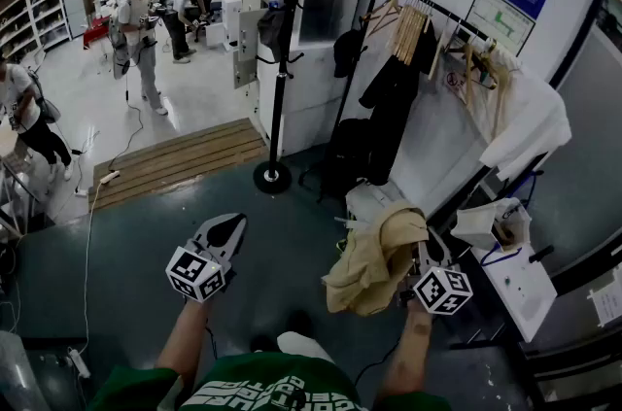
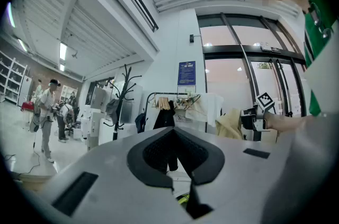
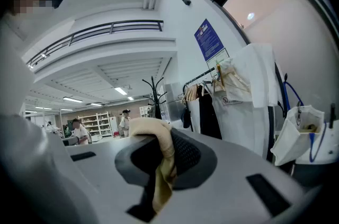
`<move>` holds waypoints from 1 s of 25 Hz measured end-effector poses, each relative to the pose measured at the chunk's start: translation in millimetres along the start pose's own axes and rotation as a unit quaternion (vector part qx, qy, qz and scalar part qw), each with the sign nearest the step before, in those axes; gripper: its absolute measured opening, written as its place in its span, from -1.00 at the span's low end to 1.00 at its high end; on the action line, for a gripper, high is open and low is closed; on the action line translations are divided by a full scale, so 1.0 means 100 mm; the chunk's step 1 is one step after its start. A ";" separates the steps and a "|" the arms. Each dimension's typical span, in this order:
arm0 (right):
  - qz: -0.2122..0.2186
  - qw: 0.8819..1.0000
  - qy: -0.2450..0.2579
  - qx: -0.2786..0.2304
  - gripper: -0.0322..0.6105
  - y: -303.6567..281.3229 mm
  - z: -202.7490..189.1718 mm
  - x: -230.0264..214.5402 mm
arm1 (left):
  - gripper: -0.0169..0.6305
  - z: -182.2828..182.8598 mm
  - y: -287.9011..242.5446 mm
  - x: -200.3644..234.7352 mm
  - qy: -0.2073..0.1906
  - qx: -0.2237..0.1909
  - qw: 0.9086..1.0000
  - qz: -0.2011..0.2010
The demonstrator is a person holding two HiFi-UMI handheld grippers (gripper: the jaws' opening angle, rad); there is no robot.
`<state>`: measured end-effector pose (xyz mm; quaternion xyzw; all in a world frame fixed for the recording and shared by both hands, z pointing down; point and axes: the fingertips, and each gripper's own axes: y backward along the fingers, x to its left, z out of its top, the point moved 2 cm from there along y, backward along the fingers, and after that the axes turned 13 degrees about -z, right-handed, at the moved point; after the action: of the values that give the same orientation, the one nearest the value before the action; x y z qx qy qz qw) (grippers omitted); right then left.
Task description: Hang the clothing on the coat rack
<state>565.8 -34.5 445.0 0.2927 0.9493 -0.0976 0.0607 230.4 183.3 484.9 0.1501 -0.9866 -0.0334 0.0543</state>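
Garment [image 1: 374, 258], tan and bunched, is hanging at 5 o'clock in the head view. The right gripper [image 1: 420, 252] is clamping a fold of it between its jaws. Left gripper [image 1: 233, 224] is riding at 7 o'clock with its jaws together on nothing. Coat rack [image 1: 282, 59] is standing well apart at 12 o'clock, with a garment rail [image 1: 428, 11] at 2. My judgement: walking close comes first. Then the idle claw should be spreading a collar or loop so a hook is catching cloth, not the bunch.

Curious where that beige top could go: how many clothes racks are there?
2: the black coat rack stands straight ahead; the garment rail, hung with hangers, is to its right.
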 end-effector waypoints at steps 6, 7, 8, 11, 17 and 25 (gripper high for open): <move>-0.001 1.000 0.002 0.001 -0.79 -0.14 0.03 -0.06 | -0.94 0.00 -0.12 0.07 -0.002 0.004 1.000 0.003; 0.000 1.000 0.002 0.000 -0.79 -0.17 0.04 -0.06 | -0.94 -0.01 -0.14 0.08 -0.002 0.004 1.000 0.003; 0.002 1.000 0.002 0.000 -0.79 -0.20 0.05 -0.07 | -0.94 -0.01 -0.17 0.09 -0.002 0.005 1.000 0.004; 0.005 1.000 -0.002 0.001 -0.79 -0.30 0.08 -0.10 | -0.94 -0.02 -0.24 0.14 -0.002 0.007 1.000 0.007; 0.016 1.000 -0.006 0.000 -0.79 -0.52 0.14 -0.13 | -0.94 -0.01 -0.38 0.30 -0.004 0.006 1.000 0.021; 0.034 0.999 -0.001 -0.002 -0.79 -0.83 0.22 -0.16 | -0.94 -0.02 -0.59 0.51 -0.010 0.010 0.999 0.040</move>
<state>533.5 -114.9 438.9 0.3250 0.9387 -0.0939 0.0659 199.3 111.9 486.7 0.1104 -0.9926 -0.0229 0.0446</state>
